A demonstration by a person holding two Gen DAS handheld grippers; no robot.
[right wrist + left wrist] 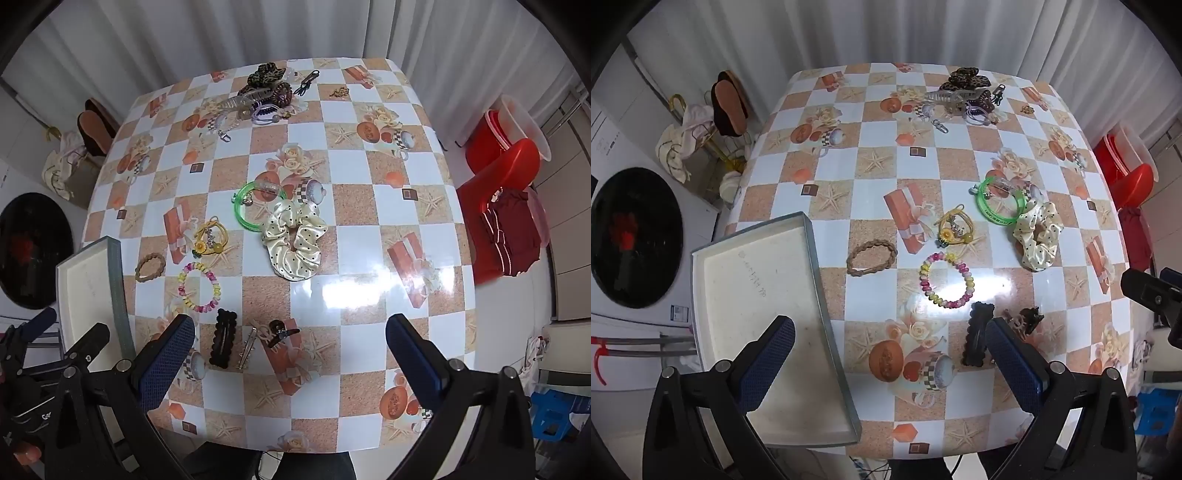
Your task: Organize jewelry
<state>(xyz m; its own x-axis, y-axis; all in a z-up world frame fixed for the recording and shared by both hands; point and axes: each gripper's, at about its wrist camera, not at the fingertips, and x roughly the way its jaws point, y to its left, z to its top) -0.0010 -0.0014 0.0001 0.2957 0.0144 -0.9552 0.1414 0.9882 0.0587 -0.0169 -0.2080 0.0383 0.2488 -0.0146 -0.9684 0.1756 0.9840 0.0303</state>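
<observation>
Jewelry and hair pieces lie loose on the patterned table [960, 162]. Near the front are a white tray [757, 295], a brown braided band [871, 256], a beaded bracelet [946, 280], a yellow flower tie [955, 227], a green bangle [1001, 204], a cream dotted scrunchie [1038, 236] and a black snap clip [977, 334]. My left gripper [890, 363] is open and empty, above the tray's right edge. My right gripper [290, 363] is open and empty, above the black clip [222, 338], a metal clip [246, 350] and a small dark claw clip [281, 332].
A pile of claw clips, scrunchies and keyrings [964, 98] sits at the table's far edge, with a small gold piece [1028, 109] beside it. A washing machine door [635, 236] is at the left. Red plastic tubs and a stool [506, 155] stand at the right.
</observation>
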